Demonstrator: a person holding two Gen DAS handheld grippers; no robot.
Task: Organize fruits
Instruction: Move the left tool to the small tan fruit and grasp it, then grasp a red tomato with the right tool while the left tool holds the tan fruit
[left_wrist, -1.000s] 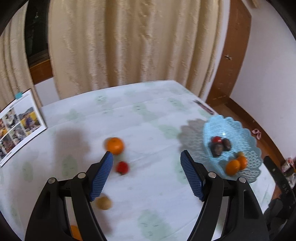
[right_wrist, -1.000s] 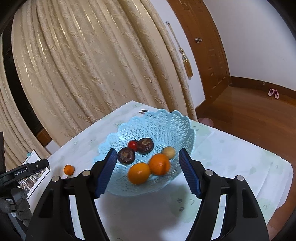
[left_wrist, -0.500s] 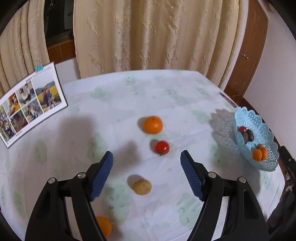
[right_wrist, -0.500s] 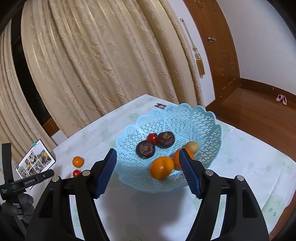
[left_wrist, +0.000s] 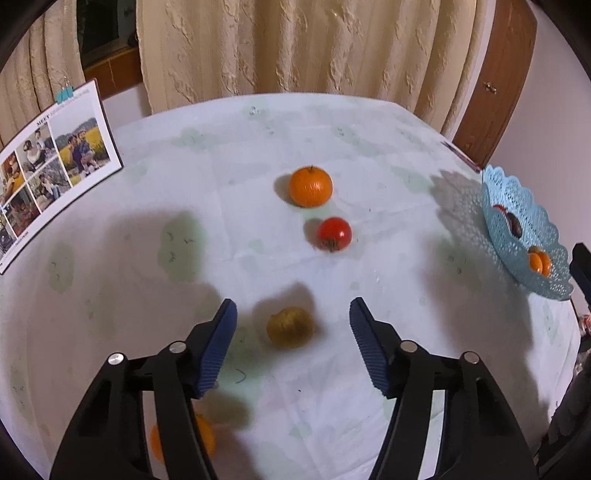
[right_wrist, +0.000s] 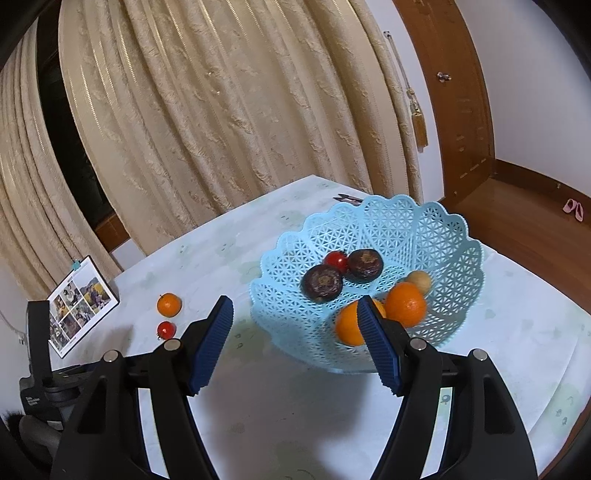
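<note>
fruits: a yellow-brown fruit (left_wrist: 290, 326) sits on the desk (left_wrist: 258, 147) between the left gripper (left_wrist: 293, 319) pads, untouched; its jaws have just been closing. tomato (left_wrist: 334, 233) and orange (left_wrist: 310, 186) lie beyond that fruit, well left of the blue basket (right_wrist: 413, 218). right gripper (right_wrist: 295, 317) released, empty, near the basket.

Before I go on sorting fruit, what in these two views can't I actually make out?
- Left wrist view: the orange at the bottom edge is mostly hidden behind the left tongs.
- Left wrist view: the basket is edge-on near the rim; its fruit is too small to count.
- Right wrist view: one basket orange is partly covered by a finger of the right tongs.
</note>
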